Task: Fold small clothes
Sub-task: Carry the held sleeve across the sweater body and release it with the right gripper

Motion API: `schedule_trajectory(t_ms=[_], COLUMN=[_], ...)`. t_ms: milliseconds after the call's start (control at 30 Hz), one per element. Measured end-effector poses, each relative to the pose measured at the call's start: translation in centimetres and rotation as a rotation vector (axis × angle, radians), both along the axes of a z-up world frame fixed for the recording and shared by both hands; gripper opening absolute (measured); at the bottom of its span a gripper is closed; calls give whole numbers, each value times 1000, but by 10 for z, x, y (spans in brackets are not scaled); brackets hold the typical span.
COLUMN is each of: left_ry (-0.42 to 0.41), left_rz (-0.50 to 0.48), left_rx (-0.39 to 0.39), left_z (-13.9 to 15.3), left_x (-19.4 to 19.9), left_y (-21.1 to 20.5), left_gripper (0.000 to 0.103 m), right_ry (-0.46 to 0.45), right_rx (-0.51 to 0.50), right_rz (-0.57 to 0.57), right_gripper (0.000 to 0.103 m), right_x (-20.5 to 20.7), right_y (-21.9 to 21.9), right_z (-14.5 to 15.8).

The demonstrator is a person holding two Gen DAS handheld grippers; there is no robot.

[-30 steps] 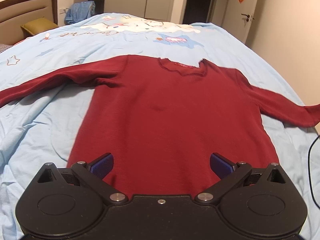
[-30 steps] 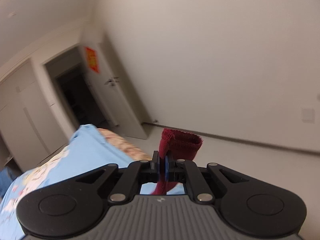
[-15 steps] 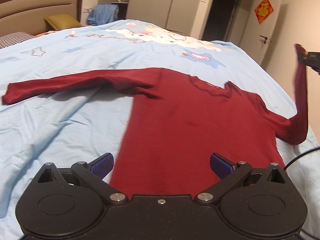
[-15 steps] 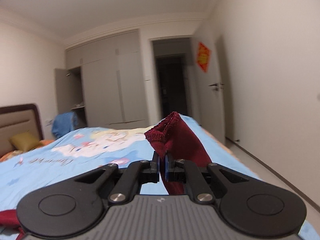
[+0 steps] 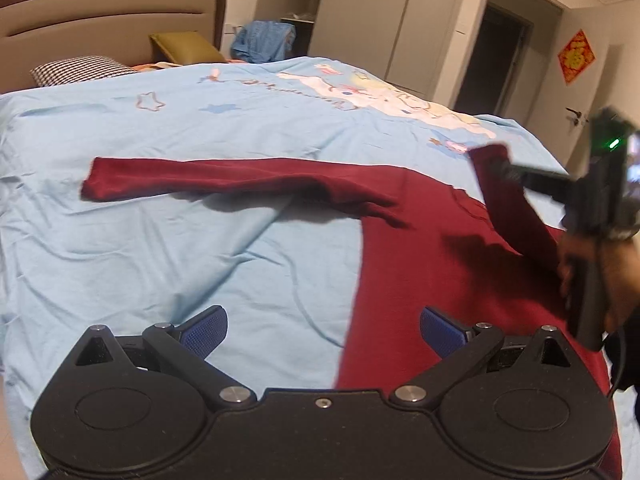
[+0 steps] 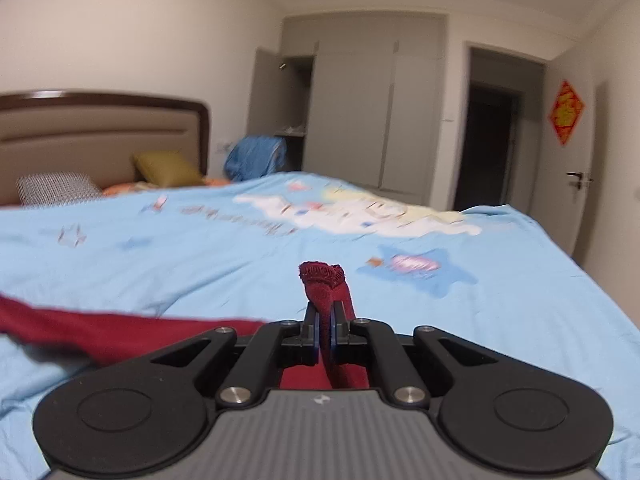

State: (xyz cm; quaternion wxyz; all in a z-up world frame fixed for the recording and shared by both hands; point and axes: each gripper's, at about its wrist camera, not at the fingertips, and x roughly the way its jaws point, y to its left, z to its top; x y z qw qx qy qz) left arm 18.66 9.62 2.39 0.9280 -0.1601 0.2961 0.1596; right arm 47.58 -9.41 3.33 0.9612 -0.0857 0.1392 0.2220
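A dark red long-sleeved top (image 5: 432, 264) lies spread on the light blue bed cover (image 5: 200, 248). Its left sleeve (image 5: 208, 178) stretches flat toward the headboard side. My right gripper (image 6: 325, 330) is shut on the right sleeve's cuff (image 6: 322, 276), and the left wrist view shows this right gripper (image 5: 500, 168) holding the sleeve (image 5: 516, 216) lifted over the top's body. My left gripper (image 5: 323, 326) stands open above the hem's left edge, with nothing between its blue pads (image 5: 204, 330).
A headboard (image 5: 112, 12), checked pillow (image 5: 76, 70) and olive cushion (image 5: 184, 48) lie at the bed's far end, with a blue bundle (image 5: 264, 40) beside them. Wardrobe doors (image 6: 372, 120), a dark doorway (image 6: 488, 144) and a door (image 6: 580, 168) stand behind. A person's hand (image 5: 600, 272) grips the right tool.
The right gripper has swung the held sleeve from off the bed's side inward and up over the top's body. The left gripper has shifted left along the hem and stays open.
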Motion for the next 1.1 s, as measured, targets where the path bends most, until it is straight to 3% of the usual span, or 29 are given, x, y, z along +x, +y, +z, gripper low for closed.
schedule_trajectory(t_ms=[200, 433, 533, 600, 800, 933, 1100], left_ry=[8, 15, 4, -4, -35, -42, -24], left_rz=[41, 29, 5, -17, -88, -120, -37], left_rx=[-7, -20, -12, -1, 14, 26, 73], left_z=[-4, -6, -3, 0, -2, -16, -42], left_x=[-8, -1, 8, 19, 74, 125, 181], left_y=[14, 14, 10, 6, -10, -26, -36], left_gripper=[102, 102, 102, 102, 102, 102, 102], right_ry=[64, 115, 158, 167, 175, 196, 213], right_rx=[-124, -222, -206, -197, -114, -34, 13], right_rz=[68, 129, 170, 196, 215, 129, -71], right_gripper=[6, 8, 23, 54, 86, 94, 98], right_x=[-34, -52, -54, -61, -83, -84, -63], right_y=[48, 67, 62, 53, 1, -56, -132], right_z=[-47, -82, -86, -86, -74, -69, -70])
